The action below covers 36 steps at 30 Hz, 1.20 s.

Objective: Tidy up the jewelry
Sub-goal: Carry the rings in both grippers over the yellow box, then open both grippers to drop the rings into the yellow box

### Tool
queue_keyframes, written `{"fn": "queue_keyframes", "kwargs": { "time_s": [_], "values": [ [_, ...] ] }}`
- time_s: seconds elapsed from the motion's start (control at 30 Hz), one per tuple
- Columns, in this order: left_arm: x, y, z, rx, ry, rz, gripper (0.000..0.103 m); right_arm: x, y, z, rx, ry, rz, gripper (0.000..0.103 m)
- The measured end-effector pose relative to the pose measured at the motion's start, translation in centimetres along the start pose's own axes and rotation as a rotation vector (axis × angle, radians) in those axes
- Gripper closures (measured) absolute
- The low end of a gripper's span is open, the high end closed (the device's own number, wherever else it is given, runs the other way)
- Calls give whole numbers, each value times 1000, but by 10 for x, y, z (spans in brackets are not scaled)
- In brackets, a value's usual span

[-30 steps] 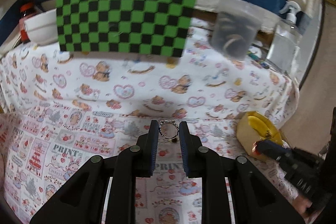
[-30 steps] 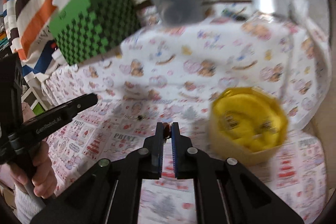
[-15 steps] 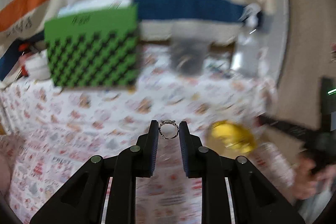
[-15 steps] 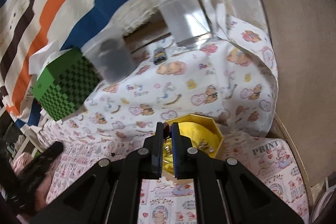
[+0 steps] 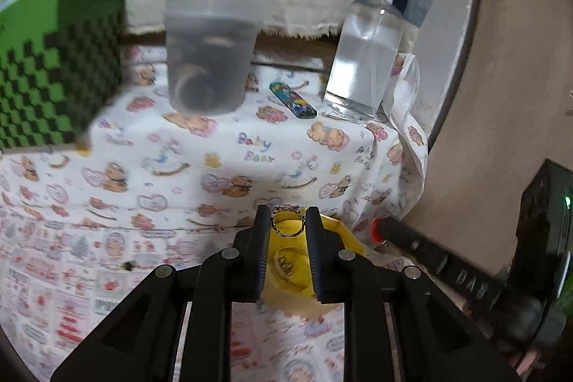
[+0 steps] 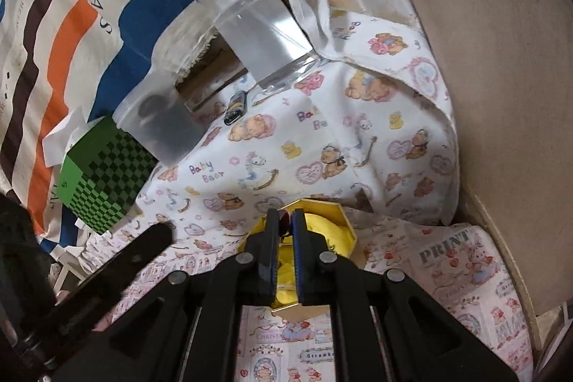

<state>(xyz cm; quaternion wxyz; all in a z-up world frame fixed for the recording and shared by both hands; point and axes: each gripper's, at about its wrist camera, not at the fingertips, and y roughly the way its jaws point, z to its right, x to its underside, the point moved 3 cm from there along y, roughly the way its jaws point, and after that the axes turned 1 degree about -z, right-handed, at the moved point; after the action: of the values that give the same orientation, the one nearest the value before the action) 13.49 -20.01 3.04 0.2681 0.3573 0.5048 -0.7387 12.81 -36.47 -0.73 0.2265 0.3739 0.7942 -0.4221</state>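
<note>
My left gripper [image 5: 287, 221] is shut on a thin gold ring [image 5: 287, 223] and holds it above the yellow jewelry box [image 5: 286, 262], whose lined inside shows another small piece. My right gripper [image 6: 285, 224] is shut on a small red-and-dark jewel [image 6: 284, 220], mostly hidden between the pads, over the same yellow box [image 6: 333, 226]. The right gripper also shows at the right of the left wrist view [image 5: 412, 238]. The left gripper shows at the lower left of the right wrist view [image 6: 143, 242].
A frosted plastic cup [image 5: 209, 56], a clear spray bottle [image 5: 369, 49], a small colourful lighter [image 5: 293, 100] and a green checkered box [image 5: 53, 67] stand at the back of the bear-print cloth [image 5: 229, 160]. A tiny dark speck [image 5: 127, 264] lies on the cloth. A beige wall [image 6: 501, 59] is close on the right.
Both grippers have swung right and come over the yellow box. The left still holds the ring, the right its small jewel. The two grippers are now close together.
</note>
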Motion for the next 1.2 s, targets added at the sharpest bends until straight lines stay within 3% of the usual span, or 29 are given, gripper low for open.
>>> {"fn": "queue_keyframes", "kwargs": {
  "time_s": [0.17,0.3,0.53,0.63,0.7,0.9,1.1,1.2],
  "values": [
    [9,23,-1,29,-7,-17,84,6,15,3,29,-5,-31,97],
    [21,48,-7,32,-24,-87,85,3,19,8,20,16,-37,97],
    [27,57,-5,34,-2,-109,84,6,27,13,30,20,-57,97],
    [27,56,-10,32,-15,-102,83,8,31,12,24,14,-69,96],
    [25,54,-17,33,-40,-98,70,8,31,11,20,13,-65,96],
    [15,44,-39,-30,-78,-52,69,8,31,12,0,23,-73,96],
    [4,15,-41,-89,-6,36,58,7,25,6,-17,13,-65,94],
    [3,1,-49,-109,12,41,56,8,21,0,-36,-7,-64,94]
  ]
}}
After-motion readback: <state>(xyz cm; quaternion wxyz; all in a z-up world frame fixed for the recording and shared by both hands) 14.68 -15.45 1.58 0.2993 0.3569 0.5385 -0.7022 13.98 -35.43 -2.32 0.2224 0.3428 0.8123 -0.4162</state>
